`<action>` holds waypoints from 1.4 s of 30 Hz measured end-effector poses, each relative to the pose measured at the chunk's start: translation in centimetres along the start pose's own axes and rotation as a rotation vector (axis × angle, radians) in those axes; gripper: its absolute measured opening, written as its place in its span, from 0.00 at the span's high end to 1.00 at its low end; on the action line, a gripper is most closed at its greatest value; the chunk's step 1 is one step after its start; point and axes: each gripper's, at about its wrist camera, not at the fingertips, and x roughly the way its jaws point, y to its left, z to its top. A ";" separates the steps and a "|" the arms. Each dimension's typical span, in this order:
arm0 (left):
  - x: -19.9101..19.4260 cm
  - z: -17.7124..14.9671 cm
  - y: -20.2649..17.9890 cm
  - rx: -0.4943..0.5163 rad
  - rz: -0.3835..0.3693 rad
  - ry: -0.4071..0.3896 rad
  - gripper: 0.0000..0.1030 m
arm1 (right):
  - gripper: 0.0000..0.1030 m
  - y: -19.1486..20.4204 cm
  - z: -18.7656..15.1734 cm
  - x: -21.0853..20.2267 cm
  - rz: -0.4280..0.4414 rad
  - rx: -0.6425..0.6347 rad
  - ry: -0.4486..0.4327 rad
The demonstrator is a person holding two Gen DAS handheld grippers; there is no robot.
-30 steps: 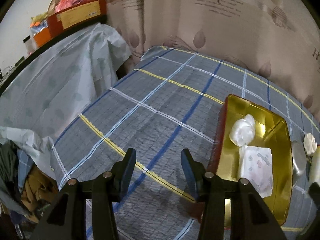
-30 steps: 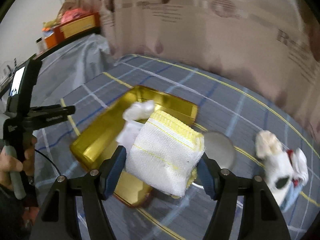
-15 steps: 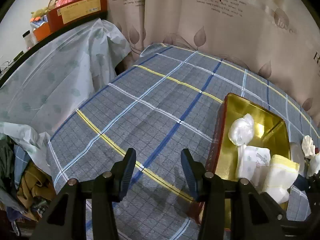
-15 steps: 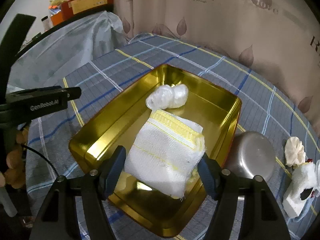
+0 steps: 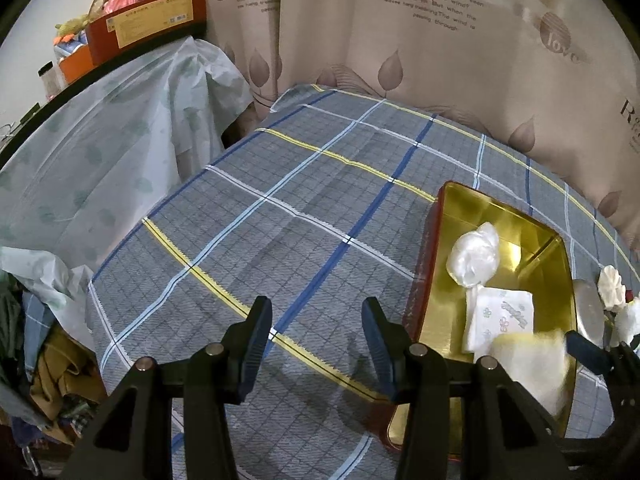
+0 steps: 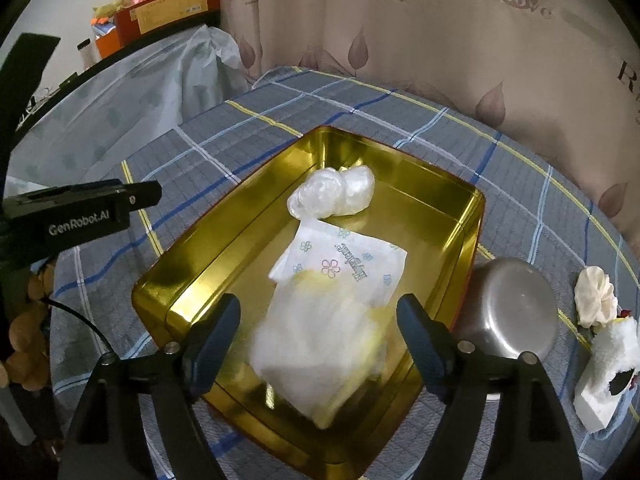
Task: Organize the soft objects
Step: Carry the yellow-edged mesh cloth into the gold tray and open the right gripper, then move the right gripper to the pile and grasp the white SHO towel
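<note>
1. The right hand-held gripper (image 6: 318, 336) hung over the near end of the gold tin (image 6: 466, 224), its jaws opening with the white and yellow cloth (image 6: 316, 344) blurred between them; neither pad seemed to press on it, so I read the cloth as let go and dropping.
2. That cloth sat just below and ahead of the right fingers, over the near half of the tin, partly covering the flowered tissue pack (image 6: 340, 264).
3. Beyond the pack, at the tin's far end, lay the crumpled white plastic bag (image 6: 332, 196).
4. The tin's long axis ran away from the right hand-held gripper and a little to its right, so the cloth lay roughly along it.
5. The left hand-held gripper (image 5: 316, 344) stood about half open and empty over the checked surface (image 5: 280, 208), with the tin off to its right.
6. Still outside the tin: a cream fabric flower (image 6: 596, 300) and a white plush piece (image 6: 608, 376), both to the right of the steel bowl (image 6: 512, 308).
7. Both lay on the right hand's side, well apart from the left one, so the right was clearly nearer for the next pick, and it would have to swing right past the bowl.
</note>
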 end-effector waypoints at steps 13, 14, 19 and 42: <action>-0.2 -0.3 -0.7 0.027 0.001 -0.008 0.54 | 0.24 -3.7 -1.5 -5.2 -0.053 0.078 -0.087; -0.2 -0.2 -0.7 0.030 0.001 -0.009 0.54 | 0.24 -4.7 -1.7 -5.8 -0.072 0.090 -0.093; -0.4 -0.3 -1.1 0.043 0.003 -0.015 0.54 | 0.24 -10.5 -3.2 -9.2 -0.185 0.168 -0.119; -1.3 -1.6 -4.8 0.197 0.069 -0.064 0.54 | 0.23 -35.5 -9.8 -10.9 -0.340 0.621 -0.065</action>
